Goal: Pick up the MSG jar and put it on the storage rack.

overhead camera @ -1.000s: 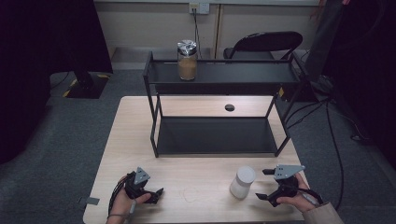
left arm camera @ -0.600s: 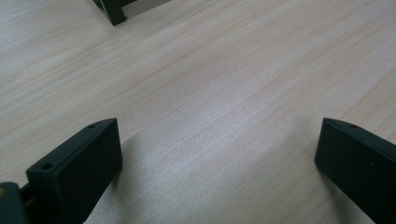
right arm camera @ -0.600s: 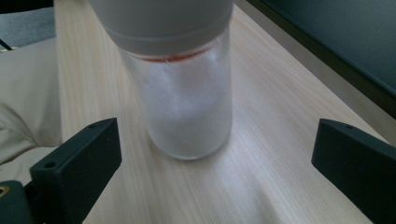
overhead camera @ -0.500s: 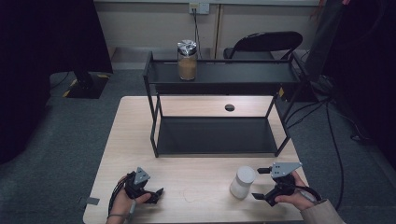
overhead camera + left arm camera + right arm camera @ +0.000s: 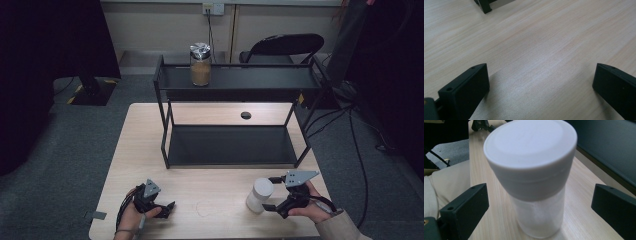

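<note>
Since 1 s ago, my right gripper (image 5: 272, 194) has closed in on the white jar (image 5: 260, 195): it stands upright between my 2 spread jaws (untouched). Left gripper (image 5: 167, 209), also spread, idles well apart.

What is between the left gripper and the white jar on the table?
Only bare table lies between the left gripper and the white jar, seen in the high view.

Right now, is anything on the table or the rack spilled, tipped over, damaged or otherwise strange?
Nothing stands out. The white-lidded jar stands upright on the table, lid on, between the open jaws of the right gripper. The glass jar stands upright on the top shelf of the black rack. No spill shows.
</note>
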A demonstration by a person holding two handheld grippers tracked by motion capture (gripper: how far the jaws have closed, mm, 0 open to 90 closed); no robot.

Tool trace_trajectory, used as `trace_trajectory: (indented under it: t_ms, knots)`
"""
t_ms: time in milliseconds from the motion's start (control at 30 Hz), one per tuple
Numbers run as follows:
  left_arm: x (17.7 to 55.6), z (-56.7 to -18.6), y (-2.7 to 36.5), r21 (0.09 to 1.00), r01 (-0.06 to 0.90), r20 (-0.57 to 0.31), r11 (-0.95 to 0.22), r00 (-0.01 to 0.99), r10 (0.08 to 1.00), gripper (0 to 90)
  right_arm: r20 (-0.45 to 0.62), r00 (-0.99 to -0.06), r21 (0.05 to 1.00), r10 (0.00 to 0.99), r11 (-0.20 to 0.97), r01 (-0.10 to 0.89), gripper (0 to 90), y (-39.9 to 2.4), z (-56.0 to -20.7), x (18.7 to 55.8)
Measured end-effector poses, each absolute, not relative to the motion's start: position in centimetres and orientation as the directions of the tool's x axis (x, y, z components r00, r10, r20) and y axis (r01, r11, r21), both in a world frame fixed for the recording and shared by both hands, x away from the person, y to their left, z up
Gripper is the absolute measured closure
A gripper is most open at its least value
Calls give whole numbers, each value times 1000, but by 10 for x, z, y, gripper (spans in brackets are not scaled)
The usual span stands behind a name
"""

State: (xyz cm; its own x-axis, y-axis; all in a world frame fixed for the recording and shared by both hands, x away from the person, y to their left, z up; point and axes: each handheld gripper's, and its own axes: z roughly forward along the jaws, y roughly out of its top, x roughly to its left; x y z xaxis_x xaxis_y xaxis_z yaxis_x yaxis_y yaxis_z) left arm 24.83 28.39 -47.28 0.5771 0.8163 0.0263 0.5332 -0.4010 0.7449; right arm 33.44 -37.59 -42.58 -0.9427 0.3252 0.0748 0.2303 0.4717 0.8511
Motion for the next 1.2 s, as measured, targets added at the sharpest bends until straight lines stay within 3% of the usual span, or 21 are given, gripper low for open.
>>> trace_trajectory:
  t_ms: [233, 633, 800, 1200]
  knots:
    - [248, -473, 284, 746, 533, 26, -400, 577, 817, 0, 58, -945, 853, 323, 475, 215, 28, -367, -426, 336]
    - [248, -473, 284, 746, 533, 26, -400, 577, 816, 0, -16, -963, 868, 270, 481, 120, 283, -362, -431, 338]
    - [248, -473, 284, 747, 533, 25, -398, 576, 817, 0, -28, -965, 876, 259, 471, 101, 340, -364, -435, 337]
    - [248, -473, 284, 747, 533, 24, -398, 576, 817, 0, -46, -955, 881, 293, 462, 99, 351, -361, -437, 327]
